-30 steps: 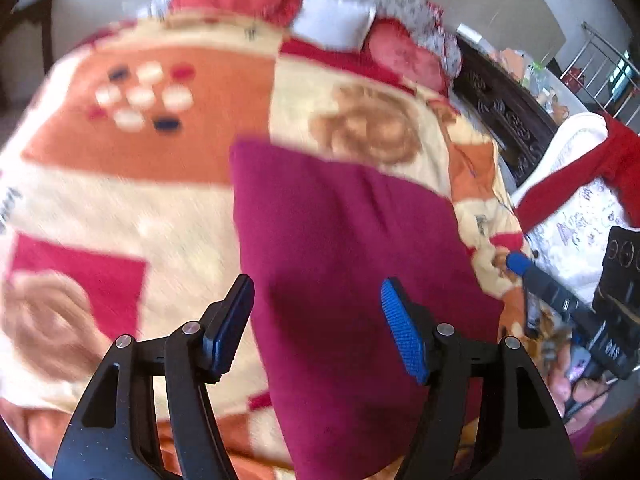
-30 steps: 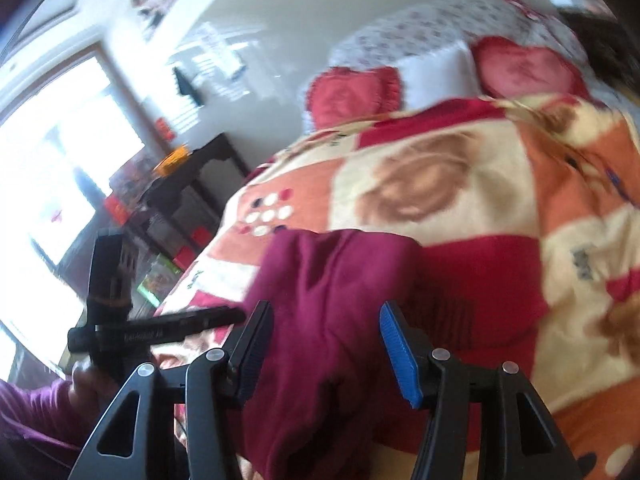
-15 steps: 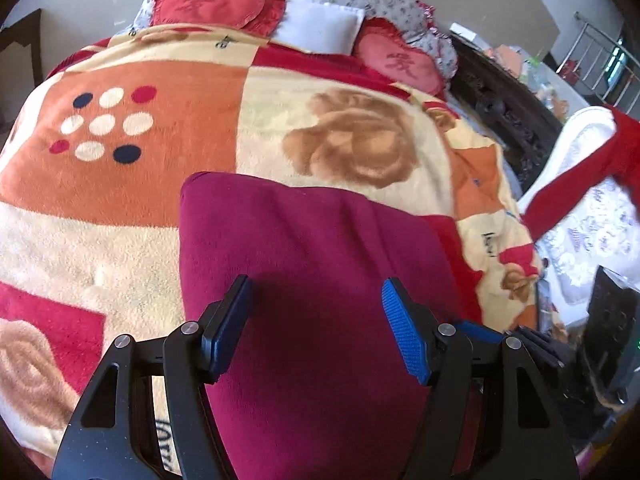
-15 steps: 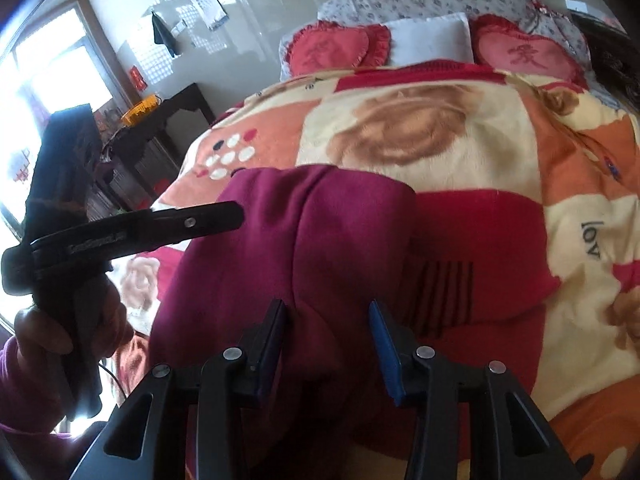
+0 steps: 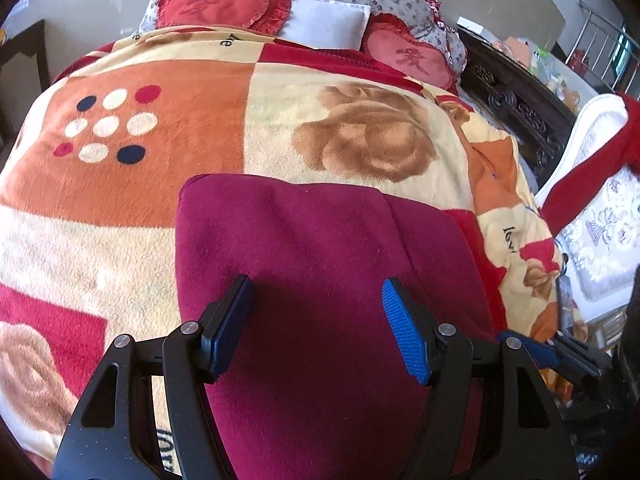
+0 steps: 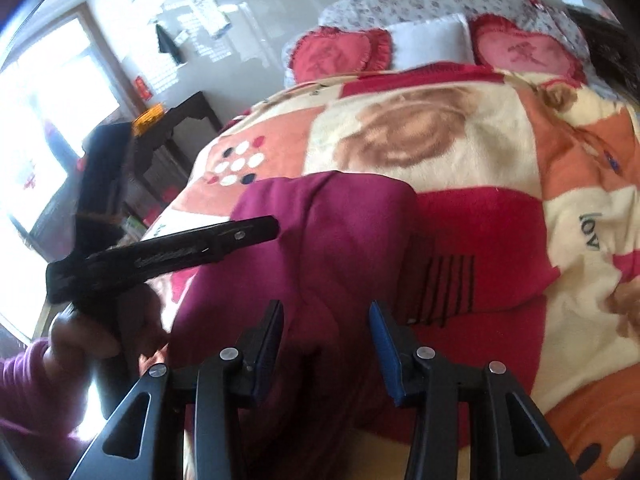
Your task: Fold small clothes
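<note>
The small garment I am folding is a maroon fleece piece (image 5: 320, 280), lying on the patterned blanket (image 5: 160, 184) at the near end of my bed. Its far edge is a rounded fold running straight across. A soft crease (image 6: 316, 248) runs lengthwise down it, and its near part drapes down toward me.

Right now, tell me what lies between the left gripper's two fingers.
In the left wrist view, only the maroon garment shows between the left gripper fingers; they are spread wide over it, with nothing pinched, and it lies on the patterned blanket.
</note>
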`<action>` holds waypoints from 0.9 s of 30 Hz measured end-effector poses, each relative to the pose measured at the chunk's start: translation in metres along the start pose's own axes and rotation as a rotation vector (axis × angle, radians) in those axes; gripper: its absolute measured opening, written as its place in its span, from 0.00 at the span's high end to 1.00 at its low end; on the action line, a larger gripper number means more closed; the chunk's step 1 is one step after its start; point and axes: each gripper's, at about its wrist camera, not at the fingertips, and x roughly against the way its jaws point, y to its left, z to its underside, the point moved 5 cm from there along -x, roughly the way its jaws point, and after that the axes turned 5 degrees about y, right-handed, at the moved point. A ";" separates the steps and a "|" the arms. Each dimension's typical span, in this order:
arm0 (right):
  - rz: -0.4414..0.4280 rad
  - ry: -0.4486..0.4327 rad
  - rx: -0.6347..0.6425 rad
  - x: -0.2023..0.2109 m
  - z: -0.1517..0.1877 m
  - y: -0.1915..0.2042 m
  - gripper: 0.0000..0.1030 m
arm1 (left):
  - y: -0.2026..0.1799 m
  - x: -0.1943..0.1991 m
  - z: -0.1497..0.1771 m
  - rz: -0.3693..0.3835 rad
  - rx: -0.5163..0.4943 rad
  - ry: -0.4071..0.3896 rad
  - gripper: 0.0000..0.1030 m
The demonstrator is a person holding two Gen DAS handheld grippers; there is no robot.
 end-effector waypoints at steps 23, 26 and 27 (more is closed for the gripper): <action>0.194 -0.056 0.035 0.028 0.009 0.026 0.45 | 0.000 0.072 0.026 -0.088 -0.070 -0.092 0.34; 0.226 -0.066 0.008 0.031 0.006 0.028 0.41 | -0.004 0.083 0.029 -0.100 -0.090 -0.116 0.34; 0.243 -0.071 -0.003 0.032 0.005 0.028 0.40 | -0.005 0.085 0.030 -0.100 -0.094 -0.120 0.34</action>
